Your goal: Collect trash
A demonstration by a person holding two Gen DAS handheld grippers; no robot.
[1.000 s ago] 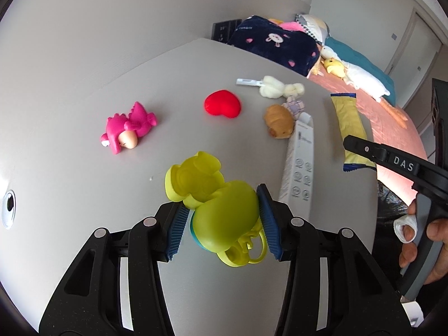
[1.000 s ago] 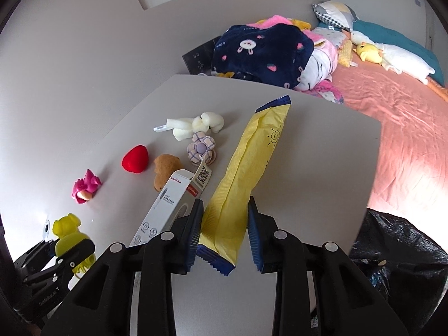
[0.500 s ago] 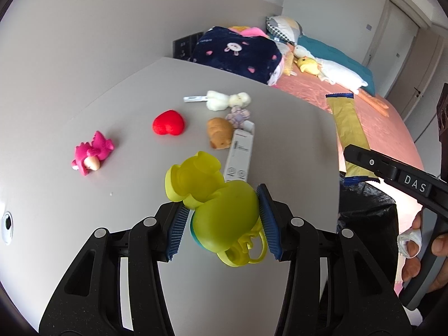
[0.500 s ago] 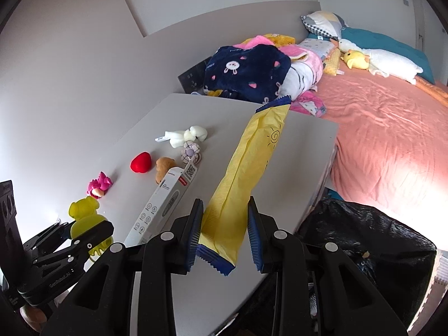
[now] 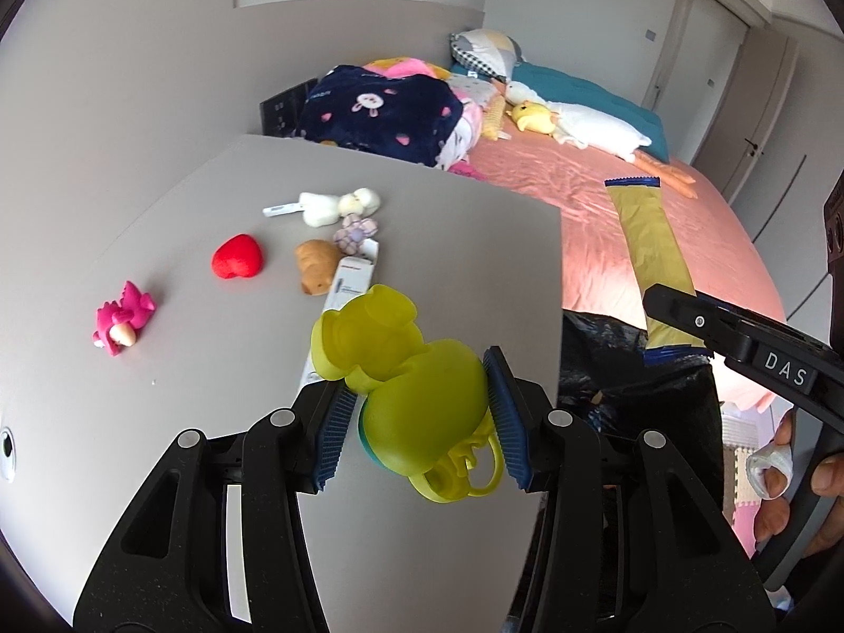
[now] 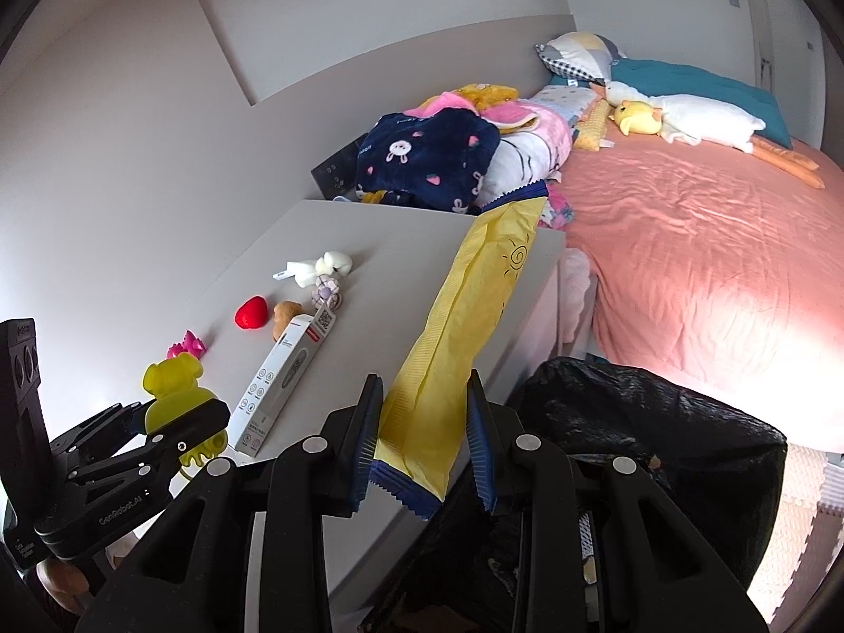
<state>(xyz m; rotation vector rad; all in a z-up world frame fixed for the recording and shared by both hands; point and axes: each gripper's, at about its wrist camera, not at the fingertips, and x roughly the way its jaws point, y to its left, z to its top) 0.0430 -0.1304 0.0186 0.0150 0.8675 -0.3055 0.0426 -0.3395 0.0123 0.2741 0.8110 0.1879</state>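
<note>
My left gripper point(image 5: 416, 422) is shut on a yellow-green plastic toy point(image 5: 411, 395) and holds it above the grey table's point(image 5: 464, 242) near right corner; it also shows in the right wrist view point(image 6: 174, 395). My right gripper point(image 6: 424, 438) is shut on the lower end of a long yellow wrapper point(image 6: 469, 327), held upright over the table edge beside a black trash bag point(image 6: 649, 438). The wrapper point(image 5: 651, 258) and the bag point(image 5: 622, 369) also show in the left wrist view. A white carton point(image 6: 287, 374) lies on the table.
On the table lie a pink toy point(image 5: 124, 316), a red heart point(image 5: 237, 256), a brown toy point(image 5: 316, 264), a purple flower point(image 5: 353, 232) and a white plush point(image 5: 329, 208). A bed with a pink sheet point(image 6: 686, 242) and piled blankets point(image 6: 427, 158) stands behind.
Both grippers have pulled back and risen from the table with their loads. The right gripper has carried the wrapper off the table's right edge, over toward the black bag.
</note>
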